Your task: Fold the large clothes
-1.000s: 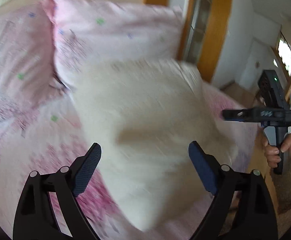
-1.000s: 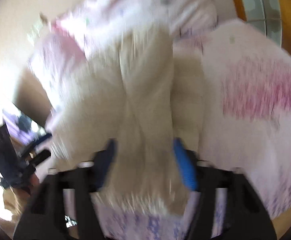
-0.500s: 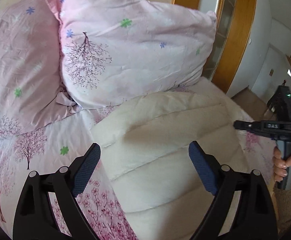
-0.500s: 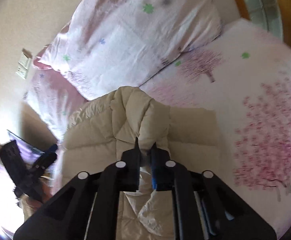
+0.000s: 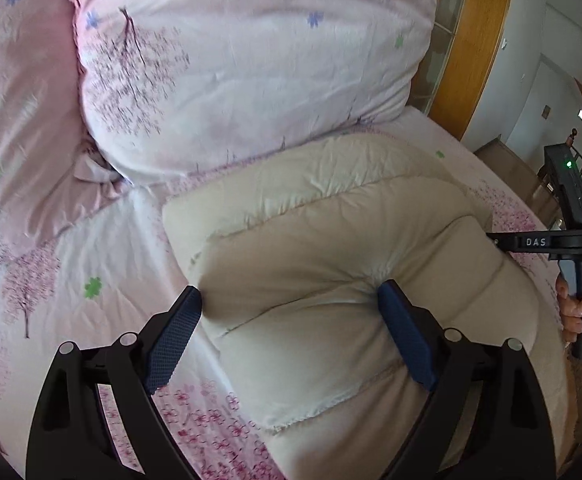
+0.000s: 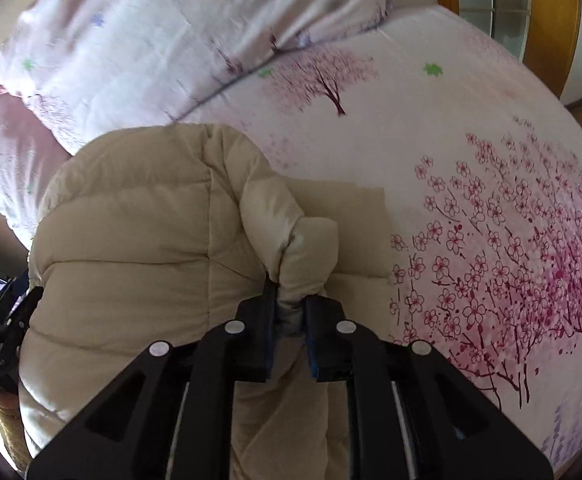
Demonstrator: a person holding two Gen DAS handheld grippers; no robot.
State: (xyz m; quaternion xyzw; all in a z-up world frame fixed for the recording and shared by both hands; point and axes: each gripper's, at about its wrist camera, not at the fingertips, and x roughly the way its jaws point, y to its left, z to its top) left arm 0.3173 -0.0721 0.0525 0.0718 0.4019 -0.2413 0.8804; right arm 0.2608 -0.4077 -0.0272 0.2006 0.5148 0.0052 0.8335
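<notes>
A cream quilted puffer jacket [image 5: 331,248] lies folded on the bed, seen also in the right wrist view [image 6: 139,248]. My left gripper [image 5: 291,312] is open, its blue fingertips pressed down on the jacket's near fold. My right gripper [image 6: 289,316] is shut on a bunched fold of the jacket at its edge. The right gripper also shows at the far right of the left wrist view [image 5: 503,240], at the jacket's side.
The bed sheet [image 6: 491,200] is white with pink blossom trees. Two large pink pillows [image 5: 243,60] stand just behind the jacket. A wooden door frame [image 5: 475,40] and the bed's right edge lie beyond.
The right gripper closed on the jacket fold. The left gripper moved forward and down, and its open fingers now press into the jacket. The blurred, moving jacket has settled on the bed.
</notes>
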